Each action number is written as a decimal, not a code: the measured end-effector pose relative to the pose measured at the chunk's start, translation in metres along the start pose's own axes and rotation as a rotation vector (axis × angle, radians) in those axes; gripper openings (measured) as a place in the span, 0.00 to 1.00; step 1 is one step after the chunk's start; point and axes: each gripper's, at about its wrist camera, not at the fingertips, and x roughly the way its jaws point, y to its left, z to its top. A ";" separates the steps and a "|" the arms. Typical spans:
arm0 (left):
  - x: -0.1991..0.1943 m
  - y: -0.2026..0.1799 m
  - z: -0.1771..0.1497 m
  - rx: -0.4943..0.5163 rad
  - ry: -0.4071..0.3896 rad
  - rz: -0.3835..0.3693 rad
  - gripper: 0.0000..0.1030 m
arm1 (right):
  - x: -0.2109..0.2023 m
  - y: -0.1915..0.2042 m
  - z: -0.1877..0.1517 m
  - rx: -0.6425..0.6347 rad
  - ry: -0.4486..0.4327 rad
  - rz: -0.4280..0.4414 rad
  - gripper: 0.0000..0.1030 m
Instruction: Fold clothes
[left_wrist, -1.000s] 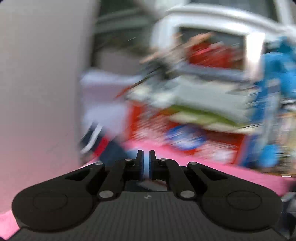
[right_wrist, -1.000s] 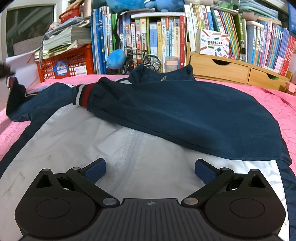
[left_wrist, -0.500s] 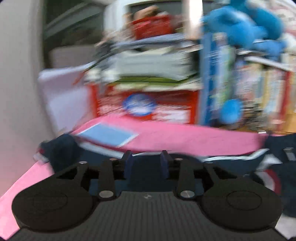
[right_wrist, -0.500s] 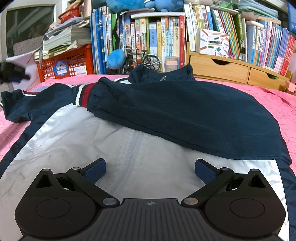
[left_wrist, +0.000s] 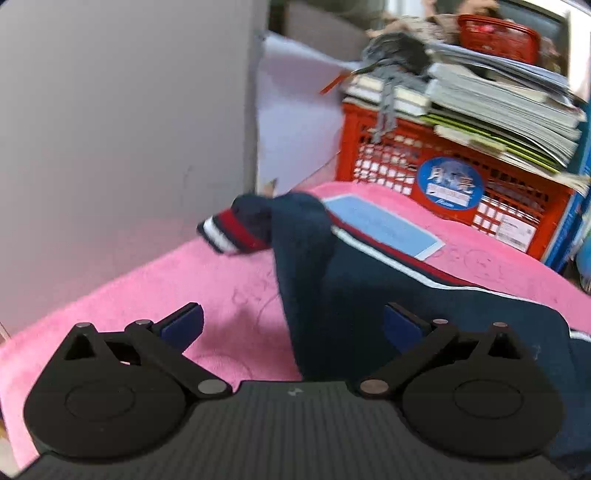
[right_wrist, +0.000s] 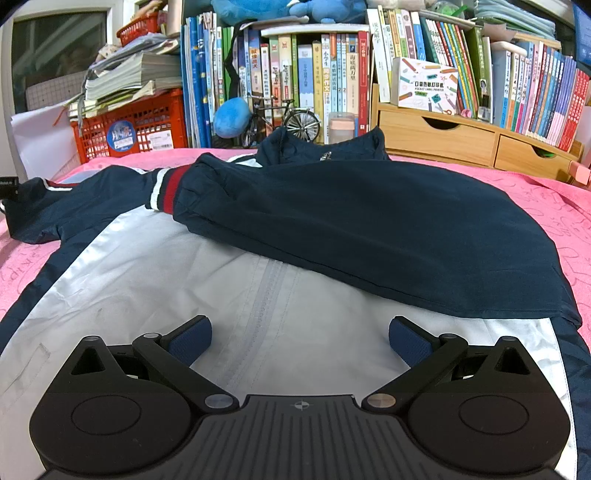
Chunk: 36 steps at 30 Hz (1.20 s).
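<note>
A navy jacket (right_wrist: 369, 221) lies on the pink blanket (right_wrist: 546, 195), its right half folded over the white lining (right_wrist: 147, 280) and one striped cuff (right_wrist: 168, 192) resting on top. My right gripper (right_wrist: 300, 328) hovers open over the lining near the zip, holding nothing. In the left wrist view the other sleeve (left_wrist: 332, 277) lies loose on the blanket (left_wrist: 166, 295), its red, white and navy cuff (left_wrist: 229, 230) pointing at the wall. My left gripper (left_wrist: 291, 317) is opening wide. The sleeve's edge runs between its fingers, but the pads do not touch it.
A grey wall (left_wrist: 110, 110) bounds the blanket on the left. A red crate (left_wrist: 406, 162) piled with papers stands behind the sleeve, and a light blue card (left_wrist: 384, 225) lies on the blanket. Bookshelves (right_wrist: 295, 74), wooden drawers (right_wrist: 443, 136) and a model bicycle (right_wrist: 291, 122) line the back.
My left gripper went from shut to wide open, let go of the sleeve and dropped lower. The sleeve's end now lies flat at the left. My right gripper has not moved.
</note>
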 end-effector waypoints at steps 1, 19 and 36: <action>0.003 0.003 -0.002 -0.012 0.012 -0.001 1.00 | 0.000 0.000 0.000 0.000 0.000 0.000 1.00; 0.041 0.006 0.008 -0.070 0.022 -0.004 0.98 | 0.001 0.001 0.000 -0.002 0.003 -0.005 1.00; -0.030 -0.053 0.033 0.017 -0.199 -0.194 0.03 | 0.002 0.000 0.000 0.001 0.003 -0.005 1.00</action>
